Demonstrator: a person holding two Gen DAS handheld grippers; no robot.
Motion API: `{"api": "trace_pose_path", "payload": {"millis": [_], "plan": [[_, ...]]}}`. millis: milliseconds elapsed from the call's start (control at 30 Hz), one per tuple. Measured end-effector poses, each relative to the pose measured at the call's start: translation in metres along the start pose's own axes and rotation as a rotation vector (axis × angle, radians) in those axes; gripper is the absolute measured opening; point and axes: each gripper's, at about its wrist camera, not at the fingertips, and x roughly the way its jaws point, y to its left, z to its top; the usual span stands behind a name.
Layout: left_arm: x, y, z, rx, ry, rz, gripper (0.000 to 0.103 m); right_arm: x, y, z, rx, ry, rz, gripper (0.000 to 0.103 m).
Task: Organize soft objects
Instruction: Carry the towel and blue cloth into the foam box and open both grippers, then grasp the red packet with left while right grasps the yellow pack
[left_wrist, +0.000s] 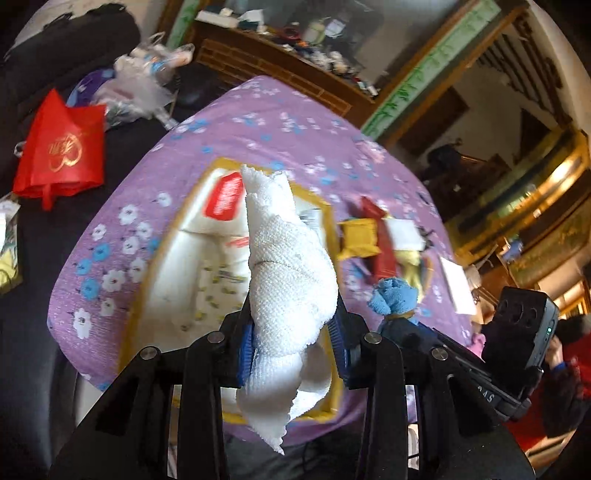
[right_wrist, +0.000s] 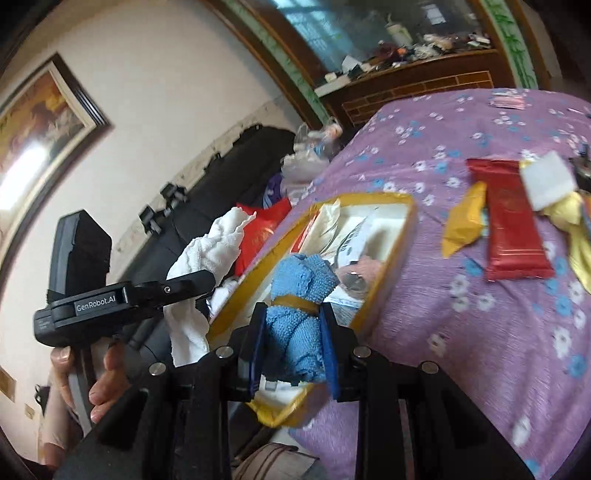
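Observation:
My left gripper (left_wrist: 293, 325) is shut on a rolled white cloth (left_wrist: 288, 266) and holds it above a yellow-rimmed open box (left_wrist: 325, 206) on the purple flowered table cover (left_wrist: 258, 122). My right gripper (right_wrist: 295, 321) is shut on a rolled blue towel (right_wrist: 299, 295) tied with a yellow band, above the same box (right_wrist: 402, 236). The blue towel (left_wrist: 393, 295) and right gripper also show at the right of the left wrist view. The white cloth (right_wrist: 214, 243) and left gripper show at the left of the right wrist view.
The box holds white packets and a red label (left_wrist: 223, 197). A yellow pouch (right_wrist: 461, 225), a red packet (right_wrist: 511, 229) and a white pad (right_wrist: 548, 181) lie on the cover right of the box. A red bag (left_wrist: 61, 147) and plastic bags (left_wrist: 144, 85) lie on dark furniture.

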Motion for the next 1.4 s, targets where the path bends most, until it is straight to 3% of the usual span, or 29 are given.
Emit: {"api": "trace_pose_path", "payload": {"millis": [233,367,467,500,567,667,767,833,900,967,1000,1133,1300,1400], "plan": [[0.031,0.032,0.008,-0.028,0.022,0.079,0.034,0.051,0.001,0.004,-0.009,0.082,-0.041,0.026],[0.048,0.041,0.009,0.008,0.068,0.155,0.035,0.066,0.000,0.005,-0.015,0.097,-0.057,0.029],[0.052,0.053,0.008,-0.034,0.088,0.157,0.037,0.070,0.000,0.002,-0.009,0.103,-0.092,0.029],[0.047,0.057,0.007,-0.062,0.076,0.133,0.039,0.071,0.000,0.002,-0.001,0.108,-0.091,0.030],[0.034,0.057,0.003,-0.094,0.028,0.080,0.060,0.064,0.000,0.001,-0.002,0.094,-0.077,0.034],[0.016,0.042,-0.002,-0.054,-0.033,0.058,0.068,0.046,0.004,0.000,0.004,0.050,-0.080,0.047],[0.011,0.023,-0.007,0.014,-0.039,0.130,0.068,0.023,0.006,-0.006,-0.001,0.024,-0.065,0.048],[0.012,0.006,-0.010,0.066,-0.031,0.253,0.068,0.002,0.007,-0.012,-0.011,-0.022,-0.075,0.048],[0.007,-0.017,-0.015,0.120,-0.073,0.315,0.068,-0.022,0.008,-0.021,-0.048,-0.067,-0.109,0.048],[0.001,-0.037,-0.020,0.153,-0.105,0.267,0.068,-0.039,0.003,-0.027,-0.060,-0.093,-0.137,0.048],[-0.002,-0.051,-0.024,0.165,-0.121,0.205,0.068,-0.048,-0.003,-0.030,-0.050,-0.103,-0.149,0.048],[0.006,-0.098,-0.035,0.239,-0.085,0.048,0.068,-0.071,-0.041,-0.036,0.069,-0.110,-0.159,0.048],[0.038,-0.143,-0.053,0.344,0.003,0.041,0.068,-0.084,-0.069,-0.043,0.136,-0.112,-0.184,0.053],[0.052,-0.153,-0.065,0.366,0.036,0.026,0.068,-0.087,-0.083,-0.046,0.167,-0.114,-0.181,0.063]]}}
